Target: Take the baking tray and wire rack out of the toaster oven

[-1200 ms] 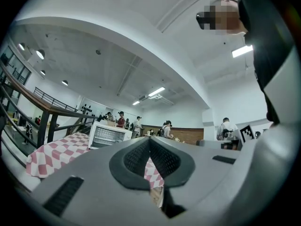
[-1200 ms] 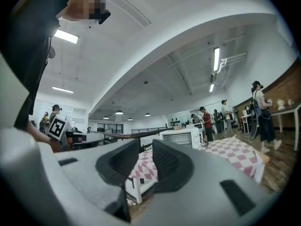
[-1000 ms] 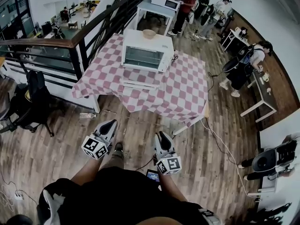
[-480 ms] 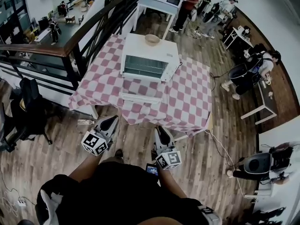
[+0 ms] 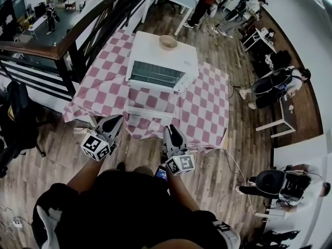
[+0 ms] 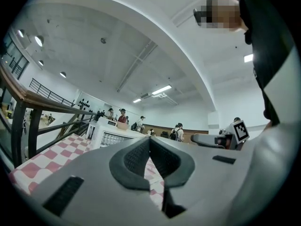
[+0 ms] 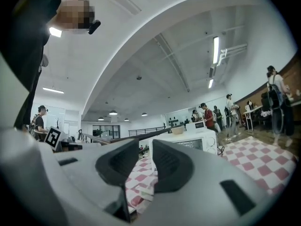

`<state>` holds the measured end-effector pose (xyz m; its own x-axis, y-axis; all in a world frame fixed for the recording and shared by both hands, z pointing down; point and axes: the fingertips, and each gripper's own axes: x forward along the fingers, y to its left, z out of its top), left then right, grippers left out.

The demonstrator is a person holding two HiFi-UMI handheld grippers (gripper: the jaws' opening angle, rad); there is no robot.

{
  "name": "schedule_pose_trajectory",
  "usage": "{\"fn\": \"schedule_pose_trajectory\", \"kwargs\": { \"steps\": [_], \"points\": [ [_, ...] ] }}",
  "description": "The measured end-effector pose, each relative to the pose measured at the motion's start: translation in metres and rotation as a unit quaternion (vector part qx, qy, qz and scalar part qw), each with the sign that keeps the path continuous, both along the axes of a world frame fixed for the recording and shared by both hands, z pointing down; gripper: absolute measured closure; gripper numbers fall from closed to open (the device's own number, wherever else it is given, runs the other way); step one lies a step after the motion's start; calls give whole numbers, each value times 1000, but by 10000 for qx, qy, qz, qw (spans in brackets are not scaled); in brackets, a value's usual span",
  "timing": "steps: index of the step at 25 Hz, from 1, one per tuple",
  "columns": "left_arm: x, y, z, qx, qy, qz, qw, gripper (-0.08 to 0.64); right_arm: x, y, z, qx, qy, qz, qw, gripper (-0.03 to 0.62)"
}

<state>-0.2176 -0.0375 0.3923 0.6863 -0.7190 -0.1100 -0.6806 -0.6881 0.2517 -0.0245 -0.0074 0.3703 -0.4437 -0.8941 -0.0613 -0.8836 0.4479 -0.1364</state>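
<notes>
Both grippers have drawn closer to the table than a second ago, and the white box-shaped toaster oven (image 5: pixel 162 61) on its pink-and-white checked tablecloth (image 5: pixel 207 105) now stands right ahead of them. The grey left gripper (image 5: pixel 115 122) hovers just short of the cloth's near edge, its jaws together at the tips with nothing between them. The grey right gripper (image 5: pixel 170 130) hovers beside it, jaws a little apart and empty. The oven's glass door (image 5: pixel 155 74) is closed. Only pale horizontal bars show behind it, so the baking tray and wire rack cannot be told apart. A round tan bowl (image 5: pixel 167 42) sits on the oven's top.
</notes>
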Motion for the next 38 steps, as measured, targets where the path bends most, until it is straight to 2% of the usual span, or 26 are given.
{"fn": "schedule_pose_trajectory", "kwargs": {
  "steps": [4, 7, 9, 12, 16, 18, 22, 23, 27, 33, 35, 38],
  "points": [
    [-1, -17, -3, 47, 67, -5, 10000, 569, 5, -17, -7, -61, -333, 29, 9994, 500],
    [-1, -24, -3, 88, 127, -9, 9999, 569, 12, -28, -7, -291, -1172, 7, 9927, 500],
    [-3, -29, -2, 132, 111, -9, 9999, 569, 15, -39, -2, -465, -1873, -45, 9812, 500],
    [-7, -37, 4, 112, 88, -38, 9999, 569, 19, -57, 8, -686, -2941, -199, 9531, 500],
    [-10, -50, 16, -13, 18, -91, 10000, 569, 27, -86, 26, -922, -3956, -306, 9133, 500],
    [-10, -58, 20, -64, -49, -109, 9999, 569, 36, -103, 40, -1081, -4489, -210, 8868, 500],
    [-11, -84, 27, -146, -144, -183, 9996, 569, 46, -146, 73, -1437, -5521, -13, 8213, 500],
    [-10, -92, 28, -164, -170, -189, 9995, 569, 46, -158, 79, -1500, -5681, 8, 8091, 500],
    [-4, -127, 40, -303, -257, -160, 9991, 569, 46, -202, 97, -1684, -5947, 129, 7860, 500],
    [-2, -176, 56, -602, -346, -271, 9972, 569, 33, -262, 147, -2215, -6053, 316, 7639, 499],
    [0, -194, 64, -698, -357, -295, 9965, 569, 31, -285, 164, -2333, -6055, 353, 7601, 499],
    [-3, -211, 78, -909, -399, -386, 9943, 569, 25, -313, 187, -2528, -5975, 405, 7599, 499]
  ]
}}
